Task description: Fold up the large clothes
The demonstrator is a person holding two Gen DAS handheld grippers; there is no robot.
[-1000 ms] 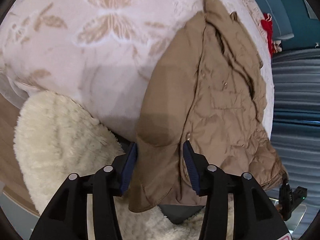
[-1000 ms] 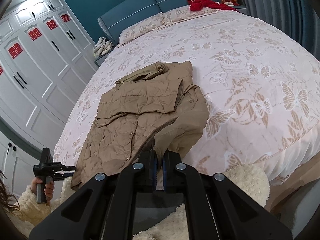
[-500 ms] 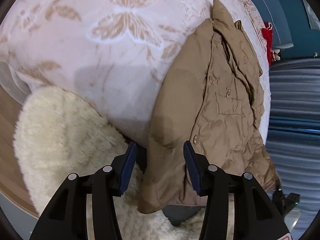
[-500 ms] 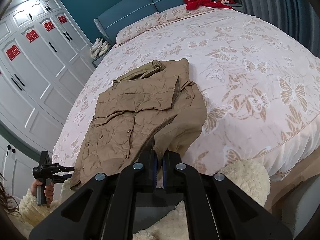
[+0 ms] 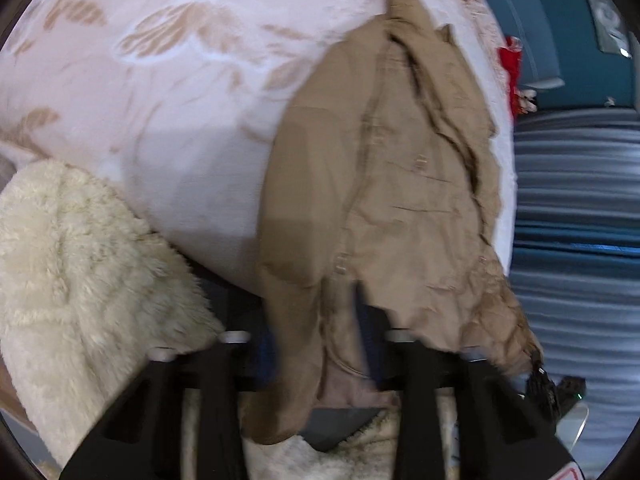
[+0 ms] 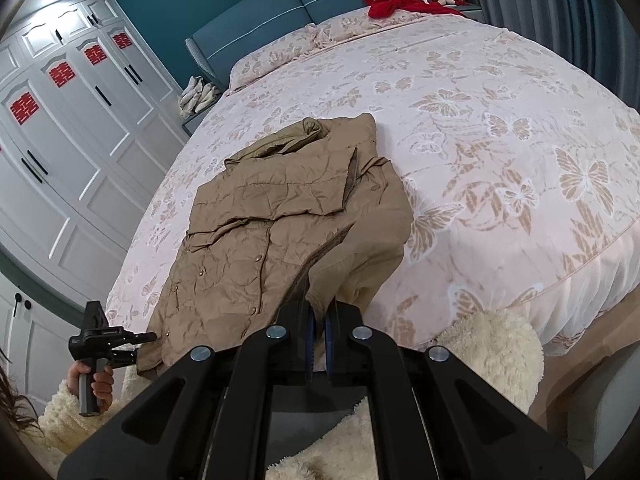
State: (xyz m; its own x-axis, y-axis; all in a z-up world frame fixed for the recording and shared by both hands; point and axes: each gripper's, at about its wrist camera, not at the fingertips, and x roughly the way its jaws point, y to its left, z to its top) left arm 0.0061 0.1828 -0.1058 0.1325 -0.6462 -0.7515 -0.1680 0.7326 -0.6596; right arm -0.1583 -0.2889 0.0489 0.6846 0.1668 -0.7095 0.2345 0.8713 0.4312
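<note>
**Both claws clamped on the tan jacket's near hem at the foot of the bed**

The tan quilted jacket with snap buttons (image 6: 280,232) lies spread on the bed's pink butterfly-print duvet (image 6: 500,160), its collar at the far end from both claws and its hem hanging over the near edge of the mattress.

The right claw (image 6: 318,340) is closed tight, its blue pads nearly meeting, with a fold of the jacket's hem corner pinched between them. The cloth rises from the pads and runs straight ahead onto the bed.

The left claw (image 5: 316,344) has just been closing, and the blurred left wrist view shows a hanging flap of the jacket's other hem corner between its fingers, which now press on the cloth. The rest of the garment stretches ahead and to the right of this claw. In the right wrist view the same tool (image 6: 132,346) appears far to the left, held by a hand (image 6: 96,384) in a cream fleece sleeve (image 6: 68,412), its tips at the jacket's hem corner.

Cream fleece (image 5: 80,280) fills the space left of the left claw and below both claws. Beyond the jacket, a red garment (image 6: 400,2) lies at the teal headboard (image 6: 300,8).
</note>
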